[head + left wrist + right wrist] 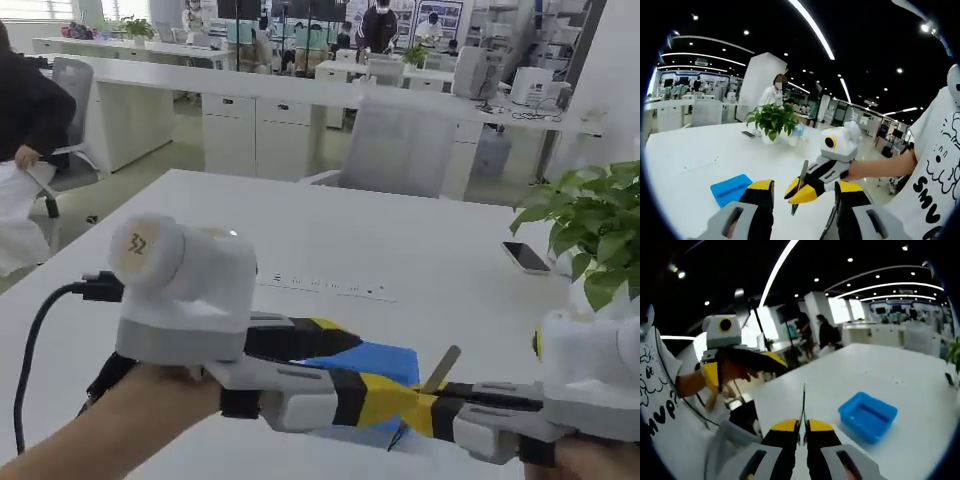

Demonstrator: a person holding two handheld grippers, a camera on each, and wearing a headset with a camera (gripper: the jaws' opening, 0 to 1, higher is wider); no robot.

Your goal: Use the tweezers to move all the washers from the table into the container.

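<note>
while the left claw [804,189] gapes empty, the right claw [802,426] pinches tweezers [803,399], the container [372,358] half hidden behind both.

Head view: bright, even office light is coming from overhead and from the windows [30,8] at far left. The white table [420,240] is glaring slightly, and shadows are falling faint. Gripper views: fisheye is bending the ceiling light strips [812,30] into arcs. The ceiling is reading near black while the table is washing out. Edges are smearing and stretching. The blue container [867,415] is showing fairly crisp; the tweezers [803,400] are looking soft, a thin dark line
</note>
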